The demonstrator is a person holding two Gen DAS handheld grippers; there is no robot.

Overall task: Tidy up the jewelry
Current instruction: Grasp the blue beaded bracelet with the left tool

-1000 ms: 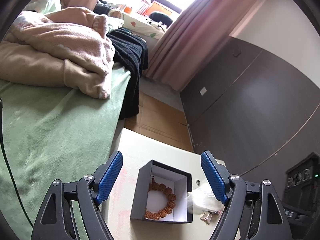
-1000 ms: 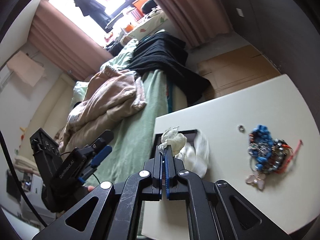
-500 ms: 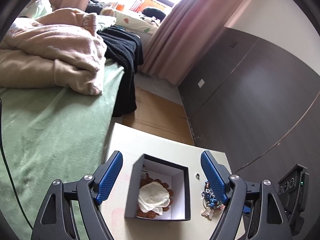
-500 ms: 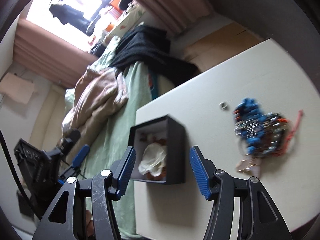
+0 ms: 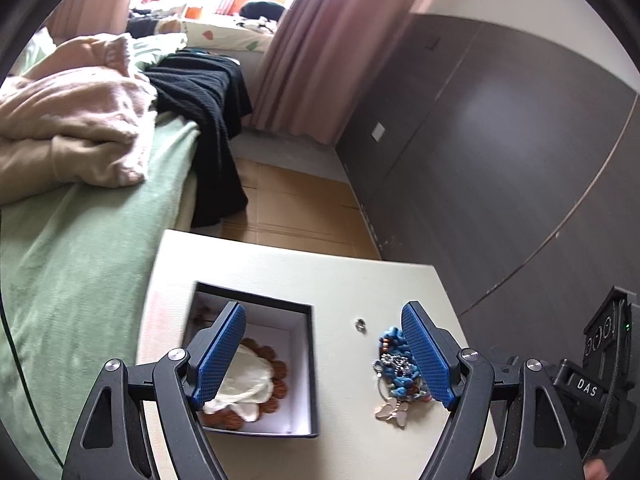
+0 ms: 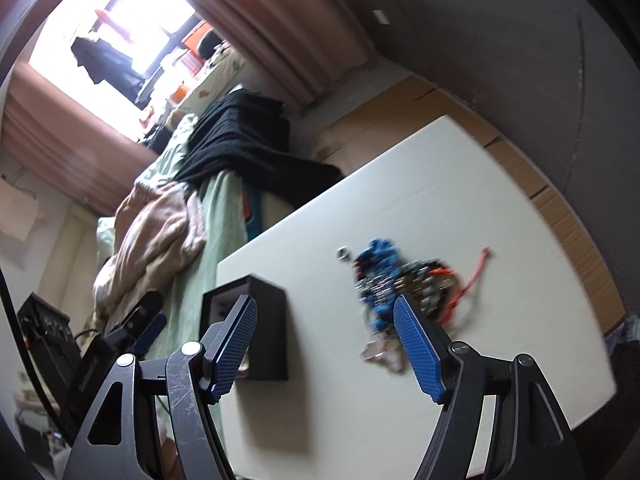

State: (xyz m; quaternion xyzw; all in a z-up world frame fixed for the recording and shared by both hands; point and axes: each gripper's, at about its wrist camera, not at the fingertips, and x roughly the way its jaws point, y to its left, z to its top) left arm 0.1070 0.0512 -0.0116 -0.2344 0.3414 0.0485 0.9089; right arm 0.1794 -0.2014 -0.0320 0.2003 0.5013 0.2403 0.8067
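Note:
A black box with a white inside [image 5: 302, 360] stands on the pale table [image 5: 280, 268]. In it lie a brown bead bracelet [image 5: 276, 368] and a white crumpled cloth [image 5: 248, 380] on top. My left gripper [image 5: 324, 356] is open and empty above the table, its left finger over the box. A pile of blue, silver and red jewelry [image 5: 396, 372] lies right of the box, with a small silver ring [image 5: 360, 324] beside it. My right gripper [image 6: 324, 344] is open and empty, above the table between the box [image 6: 264, 320] and the pile [image 6: 400, 280].
A bed with a green cover [image 5: 80, 260], a pink blanket [image 5: 72, 120] and black clothing [image 5: 208, 120] runs along the table's left. A dark wardrobe wall [image 5: 480, 160] stands to the right. Wooden floor [image 5: 288, 208] lies beyond the table's far edge.
My right gripper opened and let the white cloth go into the box, then drew back and right toward the jewelry pile. My left gripper shifted right and stayed open.

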